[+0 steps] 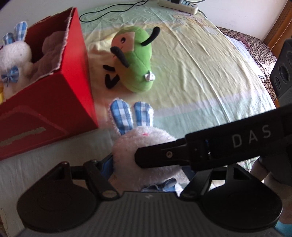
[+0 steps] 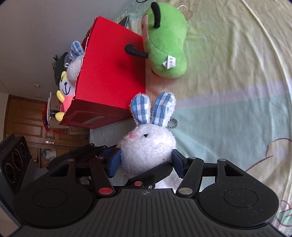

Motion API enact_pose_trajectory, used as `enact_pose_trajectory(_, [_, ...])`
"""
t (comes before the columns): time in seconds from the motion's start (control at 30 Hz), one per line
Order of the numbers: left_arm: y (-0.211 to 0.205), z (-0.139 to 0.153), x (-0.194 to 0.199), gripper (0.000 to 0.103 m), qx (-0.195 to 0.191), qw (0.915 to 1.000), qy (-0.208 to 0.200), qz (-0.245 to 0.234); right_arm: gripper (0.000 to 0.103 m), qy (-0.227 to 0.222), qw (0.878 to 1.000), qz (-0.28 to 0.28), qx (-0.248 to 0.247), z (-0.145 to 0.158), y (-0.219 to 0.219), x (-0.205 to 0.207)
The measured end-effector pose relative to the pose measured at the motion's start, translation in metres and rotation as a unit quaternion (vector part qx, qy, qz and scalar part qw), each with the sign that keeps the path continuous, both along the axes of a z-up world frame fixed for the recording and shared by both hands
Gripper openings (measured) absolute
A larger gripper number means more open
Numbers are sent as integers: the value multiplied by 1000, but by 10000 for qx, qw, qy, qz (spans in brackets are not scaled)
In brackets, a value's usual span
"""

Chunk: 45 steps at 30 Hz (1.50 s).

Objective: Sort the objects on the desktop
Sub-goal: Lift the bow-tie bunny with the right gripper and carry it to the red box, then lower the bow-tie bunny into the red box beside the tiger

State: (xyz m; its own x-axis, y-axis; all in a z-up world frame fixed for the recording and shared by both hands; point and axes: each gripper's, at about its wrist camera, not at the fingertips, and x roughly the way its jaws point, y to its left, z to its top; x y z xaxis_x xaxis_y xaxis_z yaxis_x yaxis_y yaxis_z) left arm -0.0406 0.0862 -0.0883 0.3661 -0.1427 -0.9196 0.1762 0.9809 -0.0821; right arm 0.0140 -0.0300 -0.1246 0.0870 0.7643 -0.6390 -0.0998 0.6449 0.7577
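A white plush bunny (image 1: pixel 146 140) (image 2: pixel 147 147) with blue checked ears is held by both grippers beside the near corner of the red box (image 1: pixel 54 102) (image 2: pixel 113 73). My right gripper (image 2: pixel 147 163) is shut on its body, a blue pad pressed into each side. My left gripper (image 1: pixel 144 169) grips it too: its left pad (image 1: pixel 107 164) touches the fur, while the right gripper's black finger (image 1: pixel 164 155) hides the other pad. A green plush toy (image 1: pixel 138 60) (image 2: pixel 166 42) lies on the sheet beyond.
The red box holds a second checked-ear bunny (image 1: pixel 14 54) (image 2: pixel 74 67), a brown plush (image 1: pixel 51 47) and a yellow-and-pink bear (image 2: pixel 65 87). A power strip (image 1: pixel 178 5) and a black cable (image 1: pixel 109 11) lie at the far edge. The pale sheet (image 1: pixel 200 73) stretches to the right.
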Motion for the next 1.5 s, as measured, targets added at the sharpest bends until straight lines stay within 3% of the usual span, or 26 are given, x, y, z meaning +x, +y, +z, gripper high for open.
enact_pose_trajectory(0.33, [63,6,-7,75,68,9997,75,-210,62,19,10000,85,-24,6,61,-8])
enact_pose_trajectory(0.7, [122,32,-25,75,390,9967,-262,-669,62,-347,9991,-13,234,27,118,-25])
enact_pose_trajectory(0.9, [143,55,-35,75,506,9933,-614,-832,61,-615,9972,-106,408,46,137,-30])
enact_pose_trajectory(1.27, [175,110,-47,81,327,9845,-1531,-791,60,-1153,9907,-6,717,97,164,-33])
enact_pose_trajectory(1.5, [198,144,-25,81,34,9768,-2065,-565,58,-1805,9806,-171,750,134,174,-7])
